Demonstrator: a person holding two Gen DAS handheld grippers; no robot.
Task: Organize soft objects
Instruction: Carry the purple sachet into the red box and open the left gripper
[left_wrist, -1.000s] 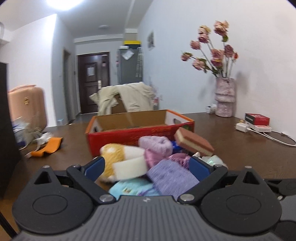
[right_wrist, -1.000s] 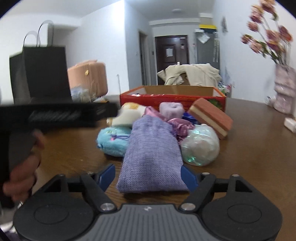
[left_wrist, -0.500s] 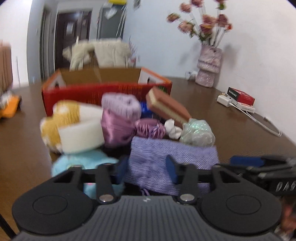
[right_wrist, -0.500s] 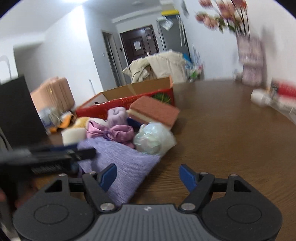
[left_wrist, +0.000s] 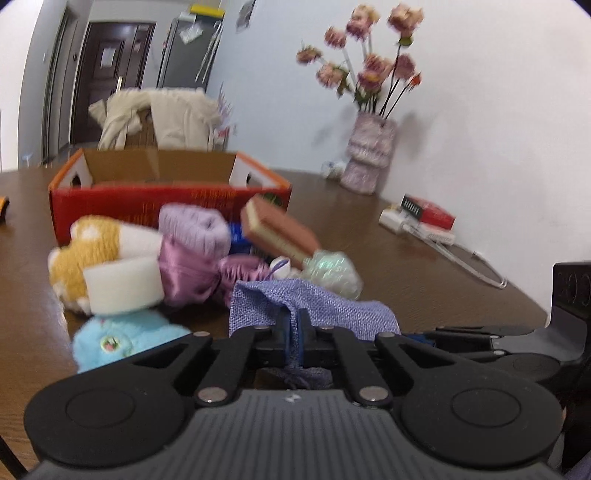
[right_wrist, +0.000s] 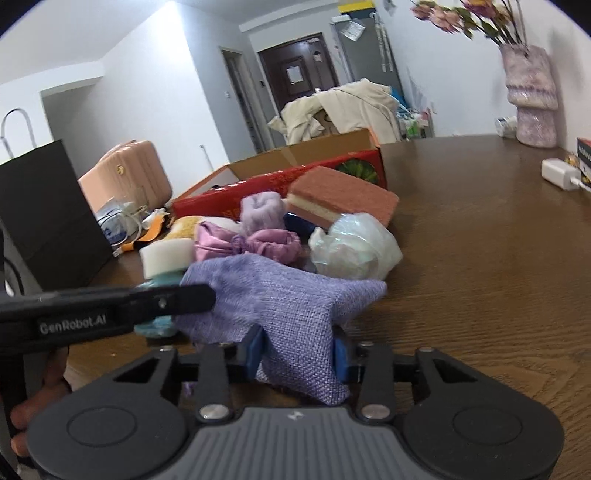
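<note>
Both my tongs are on the lilac woven pouch (right_wrist: 291, 314), which lies at the near edge of the desk (right_wrist: 480, 258), in front of the heap of soft things. My left tongs (left_wrist: 294, 334) have just clamped down, blue pads pressed nearly together with a thin fold of the pouch's cloth nipped between them. My right tongs (right_wrist: 297, 349) have just been narrowing too and now squeeze the pouch's bulkier end, pads pressing in on both sides. Behind the pouch: pink satin bag (right_wrist: 258, 245), pearly plastic bundle (right_wrist: 356, 247), white foam block (left_wrist: 123, 282), blue plush (left_wrist: 122, 338), brown sponge (right_wrist: 341, 197). Red cardboard box (left_wrist: 166, 199) stands open farther back, toward the far edge
</note>
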